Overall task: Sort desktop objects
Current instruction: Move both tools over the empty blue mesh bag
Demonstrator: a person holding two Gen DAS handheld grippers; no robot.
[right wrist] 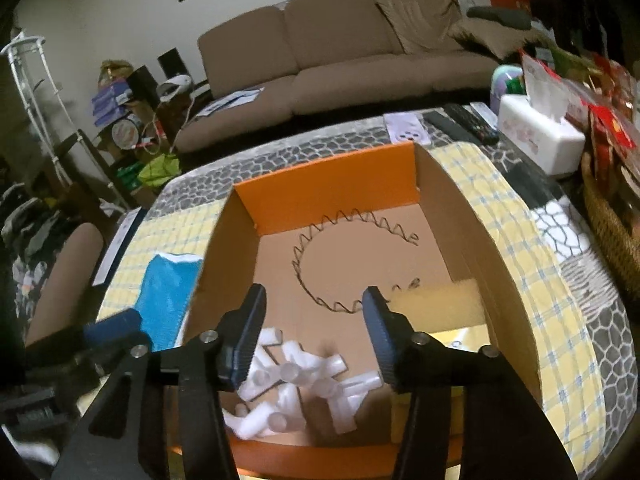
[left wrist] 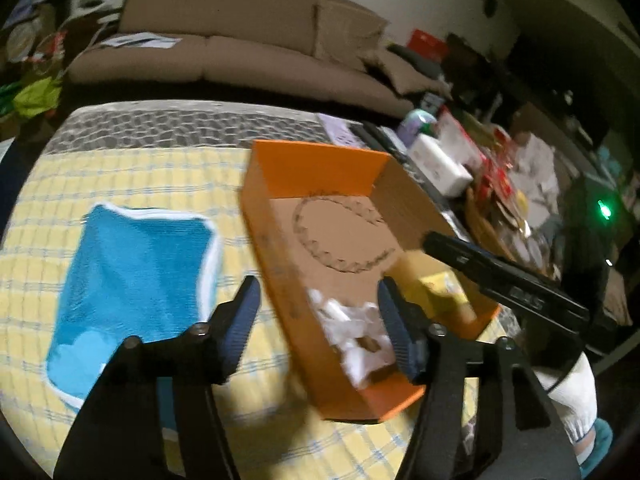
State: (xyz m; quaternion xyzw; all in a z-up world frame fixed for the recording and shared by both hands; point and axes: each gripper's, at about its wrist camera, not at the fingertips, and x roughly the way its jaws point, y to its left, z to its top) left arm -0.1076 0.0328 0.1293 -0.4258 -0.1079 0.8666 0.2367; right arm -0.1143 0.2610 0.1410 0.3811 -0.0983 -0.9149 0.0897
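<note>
Left gripper (left wrist: 318, 316) poised over orange box's (left wrist: 316, 168) left wall, fingers apart, empty; blue cloth (left wrist: 132, 280) flat at left. Right gripper (right wrist: 314, 332) hovering over box interior, fingers apart, empty, above white tubes (right wrist: 296, 384) heaped in near corner.

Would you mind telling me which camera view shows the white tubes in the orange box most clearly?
The right wrist view: the white tubes show as separate pieces in the orange box. The left wrist view shows only a blurred white heap.

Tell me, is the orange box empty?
Not empty. The orange box holds white tubes, a yellow sponge and a zigzag wire ring.
</note>
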